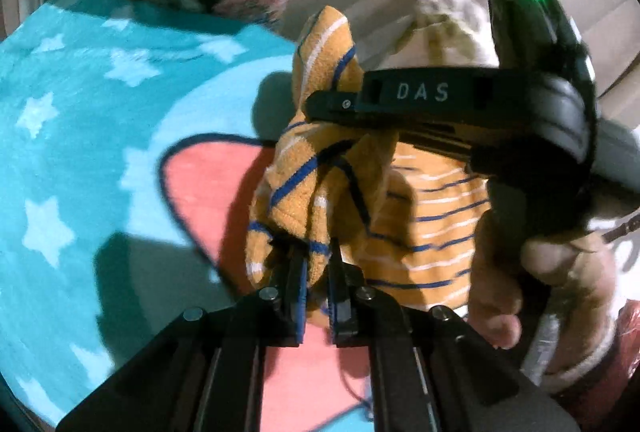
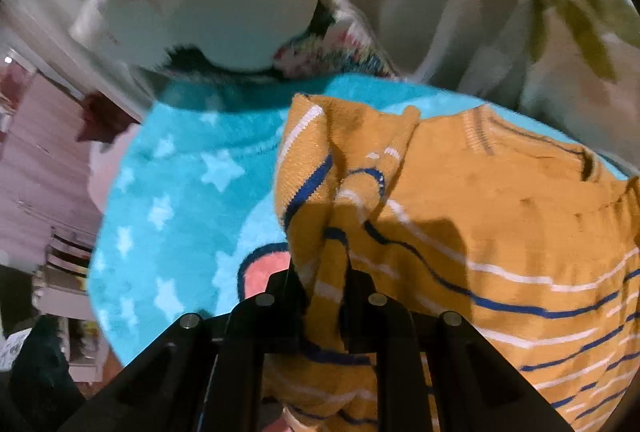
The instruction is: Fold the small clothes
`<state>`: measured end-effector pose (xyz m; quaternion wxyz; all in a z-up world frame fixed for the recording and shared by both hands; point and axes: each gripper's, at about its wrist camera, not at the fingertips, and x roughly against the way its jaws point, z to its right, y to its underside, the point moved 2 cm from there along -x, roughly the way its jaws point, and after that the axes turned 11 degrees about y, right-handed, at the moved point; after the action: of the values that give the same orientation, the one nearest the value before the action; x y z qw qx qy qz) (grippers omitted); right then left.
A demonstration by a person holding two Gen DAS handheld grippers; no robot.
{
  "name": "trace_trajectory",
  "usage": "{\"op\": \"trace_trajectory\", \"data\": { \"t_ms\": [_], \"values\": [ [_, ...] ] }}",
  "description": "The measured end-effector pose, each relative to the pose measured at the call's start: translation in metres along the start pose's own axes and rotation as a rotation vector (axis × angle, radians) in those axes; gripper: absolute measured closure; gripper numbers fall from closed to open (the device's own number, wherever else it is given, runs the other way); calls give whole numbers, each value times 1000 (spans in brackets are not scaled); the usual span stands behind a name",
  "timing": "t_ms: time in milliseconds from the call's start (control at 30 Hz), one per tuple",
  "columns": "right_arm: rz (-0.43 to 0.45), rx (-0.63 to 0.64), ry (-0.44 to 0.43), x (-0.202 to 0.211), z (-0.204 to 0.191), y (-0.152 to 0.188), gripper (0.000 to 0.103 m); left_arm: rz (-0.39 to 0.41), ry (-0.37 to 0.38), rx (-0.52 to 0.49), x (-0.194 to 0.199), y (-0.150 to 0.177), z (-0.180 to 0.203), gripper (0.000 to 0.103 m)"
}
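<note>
Both claws grasp the striped sweater (image 2: 500, 232): left claw (image 1: 318, 296) clenched on its edge. Right claw (image 2: 322, 308) pinches a fold, with the body trailing to its right

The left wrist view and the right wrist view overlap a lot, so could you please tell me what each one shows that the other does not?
Only the left wrist view shows the right gripper from outside, marked DAS, with the person's right hand on its handle. Only the right wrist view shows the sweater's collar, a white box and pink furniture. Both show the orange striped sweater pinched by both grippers, the left gripper included, and the blue star blanket underneath.
</note>
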<state>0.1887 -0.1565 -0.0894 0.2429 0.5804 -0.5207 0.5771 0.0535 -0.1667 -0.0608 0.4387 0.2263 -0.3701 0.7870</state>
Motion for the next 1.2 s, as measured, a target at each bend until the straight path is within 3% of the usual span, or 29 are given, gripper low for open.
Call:
{"op": "trace_trajectory", "data": {
  "t_ms": [200, 300, 433, 600, 767, 967, 1000, 1067, 1200],
  "values": [
    [54, -55, -54, 47, 77, 15, 89, -22, 43, -108, -48, 12, 98, 95],
    [63, -116, -42, 62, 138, 31, 89, -57, 55, -174, -80, 18, 142, 95],
    [60, -204, -35, 69, 206, 51, 90, -68, 66, -238, -94, 28, 176, 90],
    [40, -278, -4, 59, 258, 79, 90, -85, -25, -236, -100, 33, 170, 71],
    [24, -353, -19, 45, 289, 100, 90, -109, -86, -135, -92, 48, 139, 71],
    [59, -405, -65, 70, 303, 101, 83, -88, -143, -56, -77, 58, 114, 65],
    [75, -405, -71, 78, 302, 103, 81, -85, -144, -50, -76, 59, 112, 64],
    [105, -414, -102, 94, 297, 111, 57, -74, -149, -40, -75, 58, 110, 63],
    [83, -392, -166, 96, 273, 125, 52, -69, -155, -42, -75, 58, 109, 62]
  ]
}}
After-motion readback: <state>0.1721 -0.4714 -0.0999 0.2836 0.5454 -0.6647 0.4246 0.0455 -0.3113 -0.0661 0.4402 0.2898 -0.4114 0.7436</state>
